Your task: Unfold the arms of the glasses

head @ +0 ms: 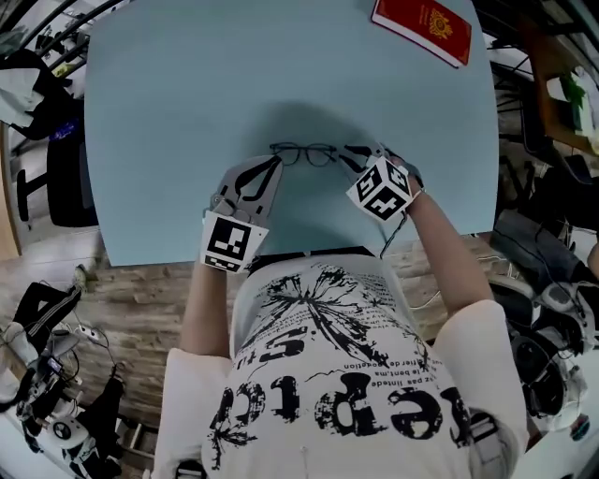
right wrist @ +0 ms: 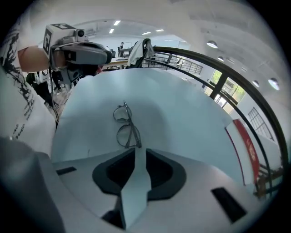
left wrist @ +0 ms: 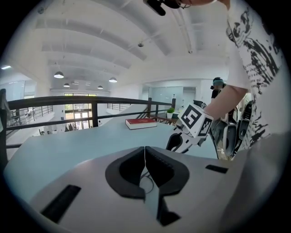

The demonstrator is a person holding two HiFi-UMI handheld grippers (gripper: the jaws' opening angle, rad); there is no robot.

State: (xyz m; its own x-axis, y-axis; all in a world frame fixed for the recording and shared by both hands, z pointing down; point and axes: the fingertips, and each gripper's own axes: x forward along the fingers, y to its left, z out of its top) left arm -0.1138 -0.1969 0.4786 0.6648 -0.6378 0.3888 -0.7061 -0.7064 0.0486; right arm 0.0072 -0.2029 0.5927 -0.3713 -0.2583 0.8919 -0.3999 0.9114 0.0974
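- Tabletop (head: 187, 75): pale blue.
- Glasses (head: 304, 153): dark frame.
- Book (head: 423, 28), tabletop's far corner: red, gold emblem.
- Left hand-held gripper (head: 274, 162), right hand-held gripper (head: 350, 155): grey, black-and-white markers.

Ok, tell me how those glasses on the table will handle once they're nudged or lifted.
The glasses have a thin wire-like frame, so they are probably light and would likely skid across the smooth table if nudged. The slim rims look bendable and fragile; a gentle grip seems wise.
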